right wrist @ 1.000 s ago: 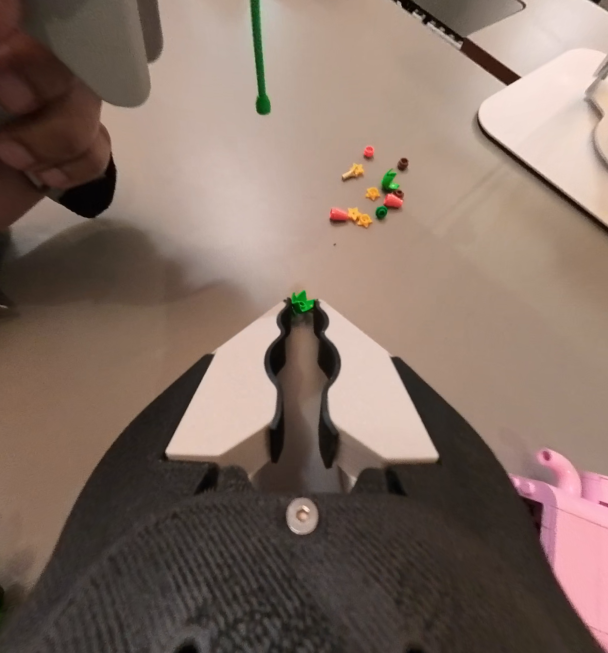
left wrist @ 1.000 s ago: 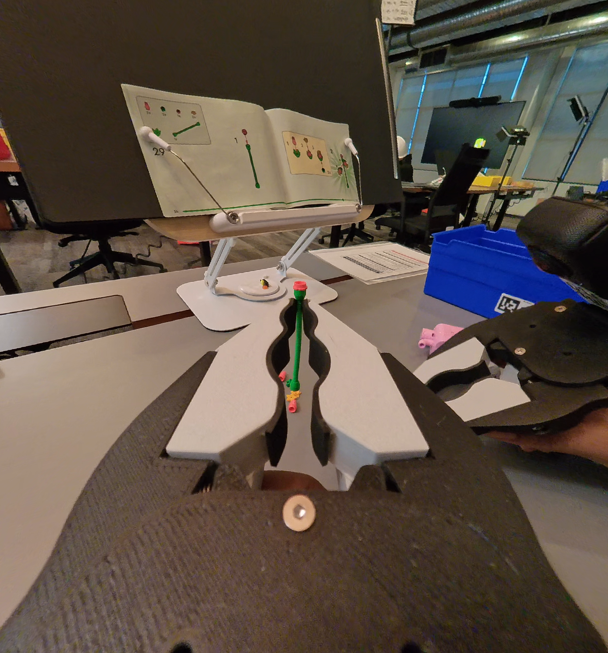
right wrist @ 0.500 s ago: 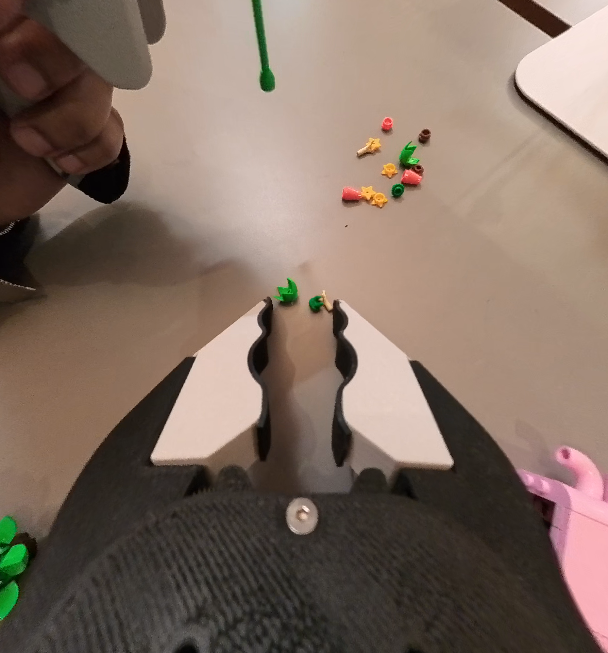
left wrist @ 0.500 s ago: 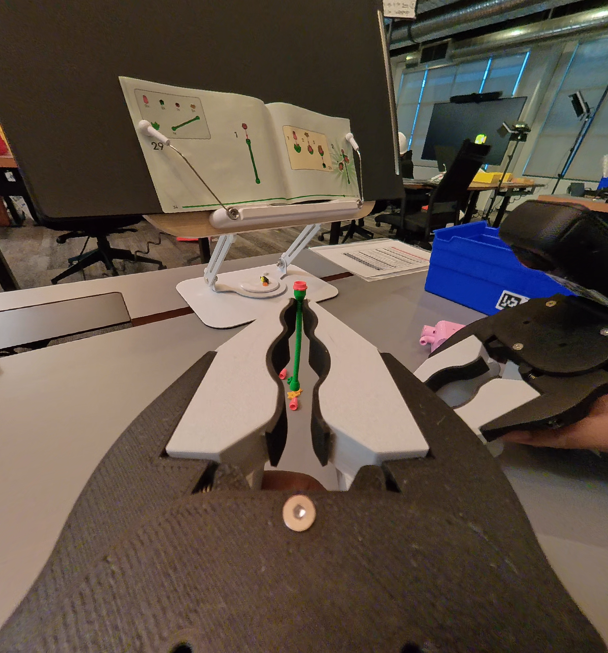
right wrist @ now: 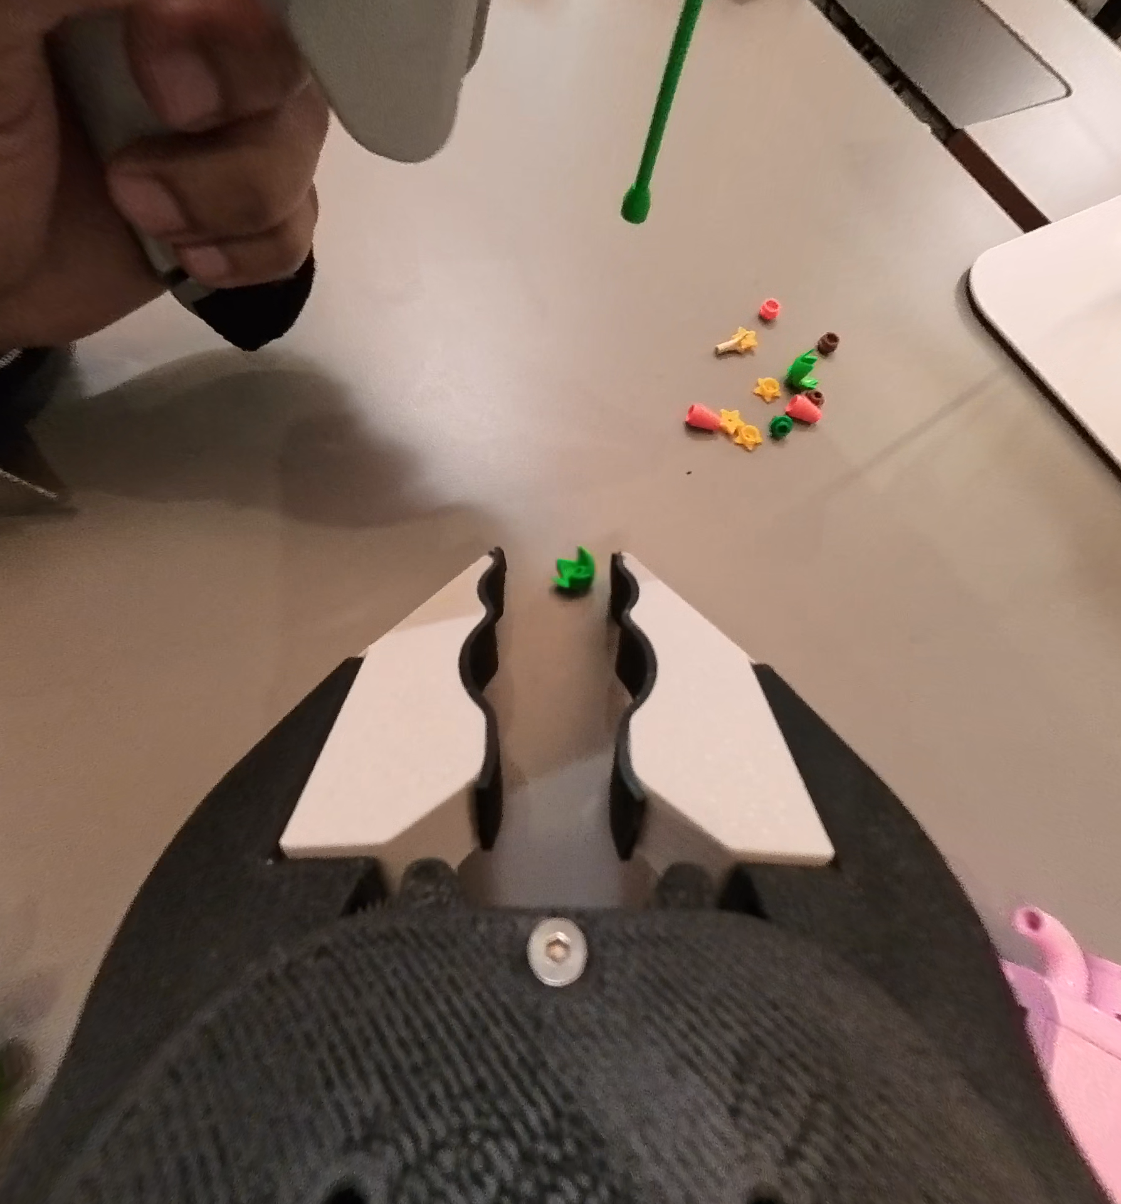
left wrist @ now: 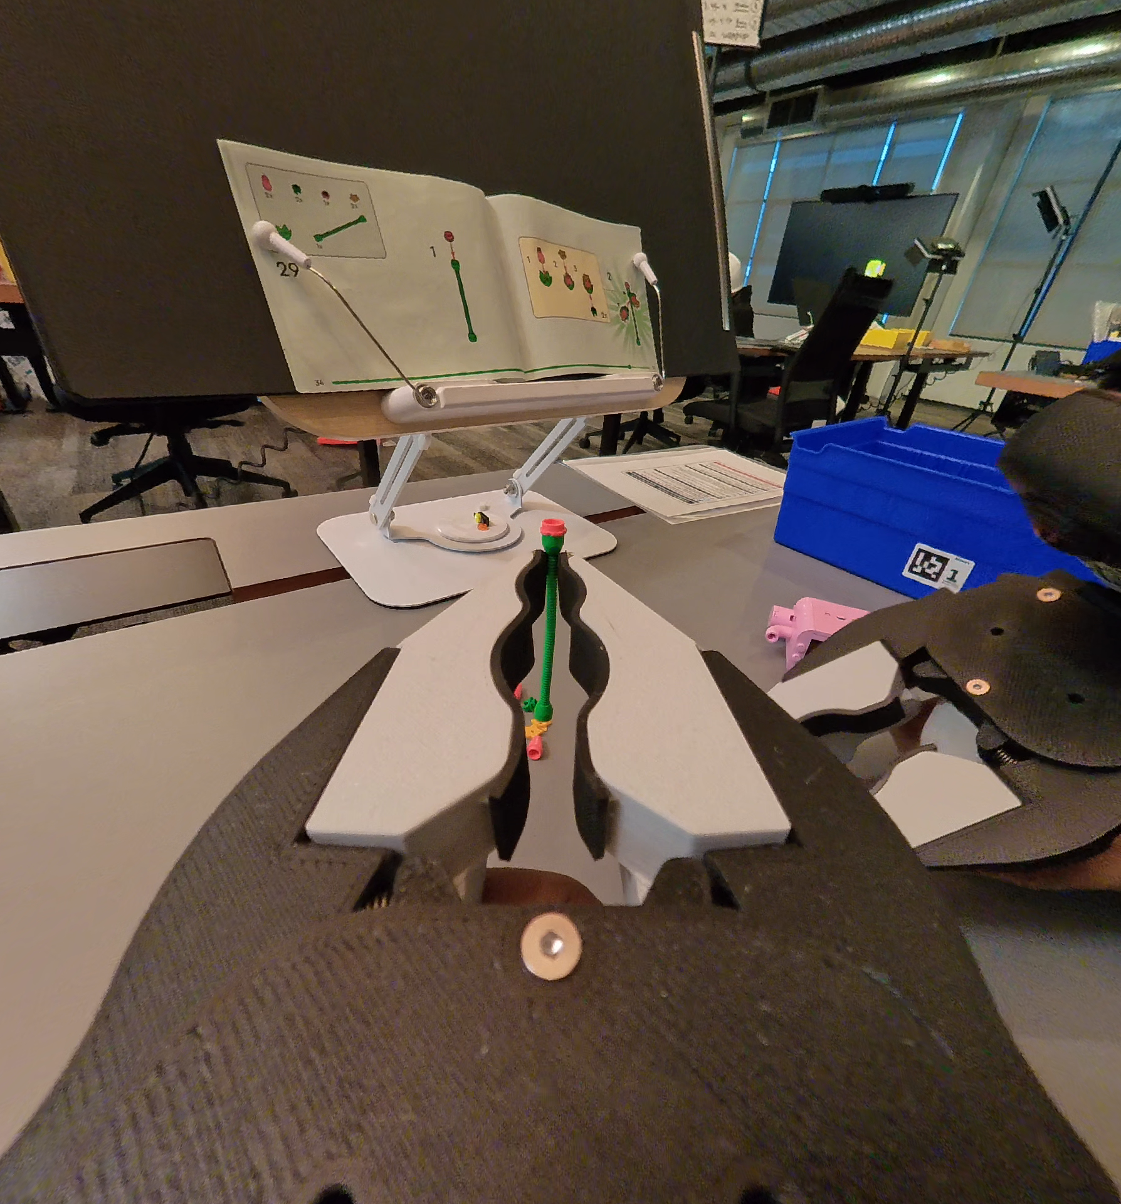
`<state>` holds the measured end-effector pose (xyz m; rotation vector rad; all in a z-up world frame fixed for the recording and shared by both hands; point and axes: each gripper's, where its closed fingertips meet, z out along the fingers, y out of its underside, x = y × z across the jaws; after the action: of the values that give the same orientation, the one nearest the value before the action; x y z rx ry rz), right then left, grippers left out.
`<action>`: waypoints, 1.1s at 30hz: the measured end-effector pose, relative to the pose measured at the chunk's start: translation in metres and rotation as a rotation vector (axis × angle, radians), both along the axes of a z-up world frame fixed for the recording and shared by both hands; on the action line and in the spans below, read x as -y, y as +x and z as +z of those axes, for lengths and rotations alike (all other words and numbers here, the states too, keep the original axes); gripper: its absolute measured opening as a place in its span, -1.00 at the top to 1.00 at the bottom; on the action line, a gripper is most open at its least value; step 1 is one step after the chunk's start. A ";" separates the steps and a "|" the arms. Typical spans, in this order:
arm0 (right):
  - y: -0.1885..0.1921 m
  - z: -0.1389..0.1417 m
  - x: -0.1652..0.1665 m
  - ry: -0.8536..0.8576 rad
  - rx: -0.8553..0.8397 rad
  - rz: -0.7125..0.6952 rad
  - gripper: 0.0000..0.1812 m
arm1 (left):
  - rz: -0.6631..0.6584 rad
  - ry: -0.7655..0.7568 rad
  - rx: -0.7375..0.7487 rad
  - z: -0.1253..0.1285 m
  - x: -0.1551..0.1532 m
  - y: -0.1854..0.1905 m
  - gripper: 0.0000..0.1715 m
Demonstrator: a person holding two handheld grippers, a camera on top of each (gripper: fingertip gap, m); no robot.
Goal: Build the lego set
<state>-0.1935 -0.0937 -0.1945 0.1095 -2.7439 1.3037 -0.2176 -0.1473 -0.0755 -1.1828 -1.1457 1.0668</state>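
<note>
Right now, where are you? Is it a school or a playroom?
Probably neither: it looks like an open office or lab workroom. Rolling office chairs stand at long desks, a big dark screen stands by tall windows, and bare pipes run overhead.

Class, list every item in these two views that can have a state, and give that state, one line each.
left gripper: shut on green stem
green stem: held upright, red cap on top
right gripper: open, empty
green leaf piece: loose on the table between right fingertips
instruction booklet: open on stand
</note>
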 end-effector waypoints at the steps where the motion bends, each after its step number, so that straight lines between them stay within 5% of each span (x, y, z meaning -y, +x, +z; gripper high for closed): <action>1: -0.002 -0.002 0.000 0.013 -0.004 -0.006 0.65 | -0.001 0.002 0.000 0.000 0.000 0.000 1.00; 24: -0.001 -0.005 -0.007 0.073 -0.052 0.009 1.00 | 0.001 -0.023 -0.004 0.000 -0.002 0.000 1.00; 30: -0.002 0.007 -0.021 0.186 -0.362 0.083 1.00 | 0.006 -0.029 -0.004 0.001 0.000 0.001 1.00; 33: -0.002 -0.006 -0.032 0.311 -0.372 0.104 1.00 | 0.011 -0.038 -0.015 0.004 0.001 0.002 1.00</action>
<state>-0.1958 -0.0619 -0.2008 0.4732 -2.6128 0.7664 -0.2160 -0.1479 -0.0718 -1.1971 -1.1258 1.1087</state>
